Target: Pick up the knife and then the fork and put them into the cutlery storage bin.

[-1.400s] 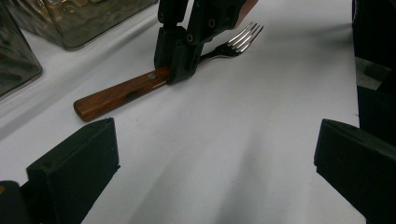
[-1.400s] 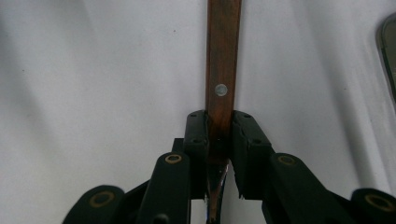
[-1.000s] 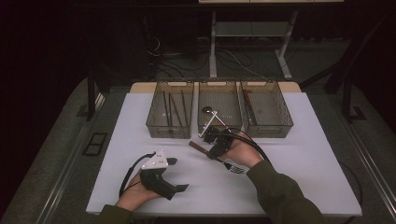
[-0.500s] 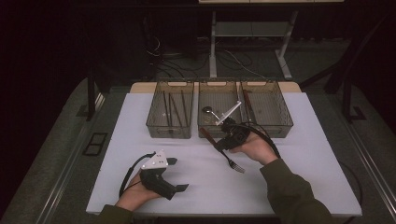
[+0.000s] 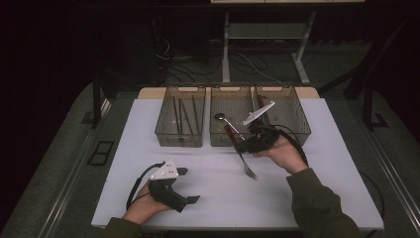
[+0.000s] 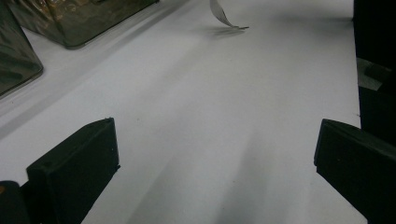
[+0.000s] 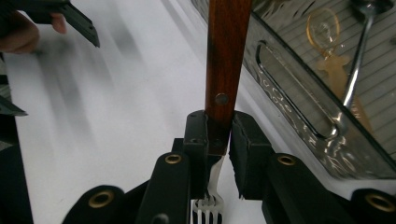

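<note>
Right gripper clamped on fork by its wooden handle, tines low over the table, just in front of the middle bin. Left gripper wide, holding nothing, resting near the table's front edge.
</note>
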The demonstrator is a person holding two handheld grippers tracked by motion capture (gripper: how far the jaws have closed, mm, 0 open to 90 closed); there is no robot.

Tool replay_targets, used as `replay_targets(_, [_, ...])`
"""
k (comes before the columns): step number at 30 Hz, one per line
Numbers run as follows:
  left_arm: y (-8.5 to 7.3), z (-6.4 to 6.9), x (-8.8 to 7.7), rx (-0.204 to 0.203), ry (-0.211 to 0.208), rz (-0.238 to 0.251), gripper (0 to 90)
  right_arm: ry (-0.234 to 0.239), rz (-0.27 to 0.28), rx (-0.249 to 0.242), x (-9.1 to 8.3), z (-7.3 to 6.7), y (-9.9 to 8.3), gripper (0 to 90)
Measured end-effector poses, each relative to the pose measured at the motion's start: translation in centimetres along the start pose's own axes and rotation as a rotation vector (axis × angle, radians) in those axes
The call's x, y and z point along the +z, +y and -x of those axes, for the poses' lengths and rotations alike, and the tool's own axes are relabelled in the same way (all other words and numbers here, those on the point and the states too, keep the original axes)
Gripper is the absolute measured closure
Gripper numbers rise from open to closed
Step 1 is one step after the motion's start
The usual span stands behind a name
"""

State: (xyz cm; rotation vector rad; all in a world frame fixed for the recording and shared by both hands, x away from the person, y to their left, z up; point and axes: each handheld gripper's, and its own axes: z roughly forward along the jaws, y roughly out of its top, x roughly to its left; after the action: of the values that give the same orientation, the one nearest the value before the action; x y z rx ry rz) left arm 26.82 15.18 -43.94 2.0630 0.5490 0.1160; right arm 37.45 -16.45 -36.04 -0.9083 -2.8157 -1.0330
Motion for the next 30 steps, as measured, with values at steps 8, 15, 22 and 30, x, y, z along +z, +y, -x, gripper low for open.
replay_targets(8, [0.0,0.0,0.0,0.006,0.001,-0.005,0.0,-0.004,0.076,0.015,-2.1,0.6,-1.4,77.0])
replay_targets(15, [0.0,-0.1,0.0,0.006,0.002,-0.008,0.0,-0.014,0.132,0.031,-3.9,1.3,-2.4,77.0])
replay_targets(22, [0.0,-0.1,0.0,0.005,0.002,-0.007,0.0,-0.029,0.169,0.045,-5.3,1.8,-2.9,77.0])
replay_targets(30, [0.0,-0.1,0.0,0.003,0.005,-0.007,0.0,-0.065,0.212,0.057,-7.4,2.5,-2.9,77.0])
